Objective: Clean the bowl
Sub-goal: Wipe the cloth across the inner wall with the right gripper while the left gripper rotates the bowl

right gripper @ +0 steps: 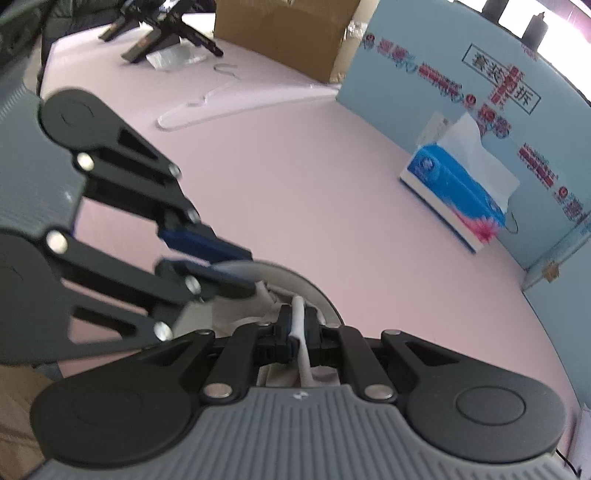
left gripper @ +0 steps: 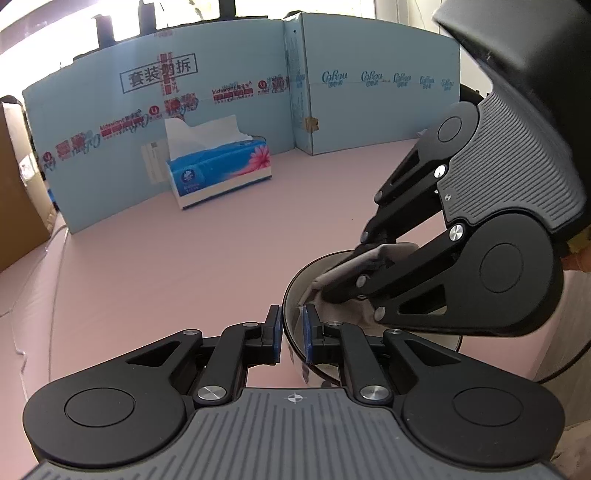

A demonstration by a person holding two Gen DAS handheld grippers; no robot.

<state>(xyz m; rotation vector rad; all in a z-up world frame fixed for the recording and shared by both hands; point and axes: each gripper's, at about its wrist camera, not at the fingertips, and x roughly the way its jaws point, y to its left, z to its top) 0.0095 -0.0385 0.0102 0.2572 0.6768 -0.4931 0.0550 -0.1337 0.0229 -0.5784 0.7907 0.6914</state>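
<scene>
Pink table under it all, with the bowl sitting low and close, right in front of both cameras. Left gripper shut tight on the near rim of the bowl, one pad inside and one pad outside. Right gripper squeezed on a white tissue, with its tips pushed down inside the bowl.

Looks like the wiping part of the job. To do it well: hold the rim hard with the left side so the bowl cannot slide or tip. Rub the tissue round and round along the inside wall, then over the bottom. Press softly, or the thin paper may rip. Stay away from the left pads on the rim, since they sit just beside the tissue. How clean the inside is cannot be told, with the right gripper covering most of it.

Around: a blue tissue box well apart at the back, good for a fresh sheet. Behind it a tall blue cardboard wall. Far off, a brown box and a white hanger. Nothing in the way but the two grippers crowding each other.
</scene>
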